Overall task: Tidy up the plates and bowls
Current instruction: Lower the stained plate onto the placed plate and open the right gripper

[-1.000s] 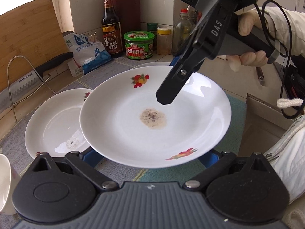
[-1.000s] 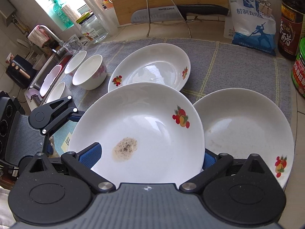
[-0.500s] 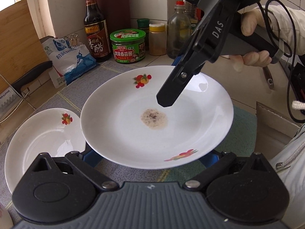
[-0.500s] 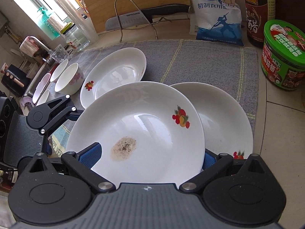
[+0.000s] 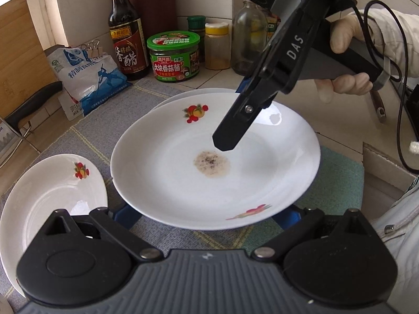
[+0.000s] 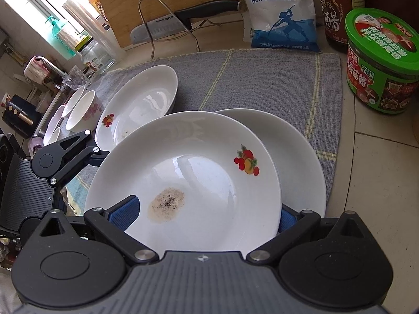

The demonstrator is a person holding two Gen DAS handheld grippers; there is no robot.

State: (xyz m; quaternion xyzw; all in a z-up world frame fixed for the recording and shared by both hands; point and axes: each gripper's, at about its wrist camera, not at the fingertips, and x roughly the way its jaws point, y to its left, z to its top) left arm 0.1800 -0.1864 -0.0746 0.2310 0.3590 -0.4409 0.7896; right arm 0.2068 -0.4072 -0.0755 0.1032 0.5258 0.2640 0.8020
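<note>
Plate [image 5: 214, 162] with a brown stain lies between my left tool's [image 5: 209, 213] blue pads [image 5: 125, 216], its near rim over them; whether the pads pinch it I cannot tell. From the left wrist I see the right tool [image 5: 230, 141] slanting down onto the far rim, one finger above the plate. A second plate [image 5: 49, 204] rests left on the grey mat [image 5: 104, 130].

From the right wrist, the right tool [image 6: 204, 217] is clenched on the stained plate [image 6: 183, 180], its blue pads at either side of the near rim. It overlaps a third plate [image 6: 301, 162]. Bowls [image 6: 81, 107] stand beside the sink. Table [image 6: 379, 183] is tiled; a jar [image 6: 379, 62] and a knife [image 6: 183, 18] stand behind.
</note>
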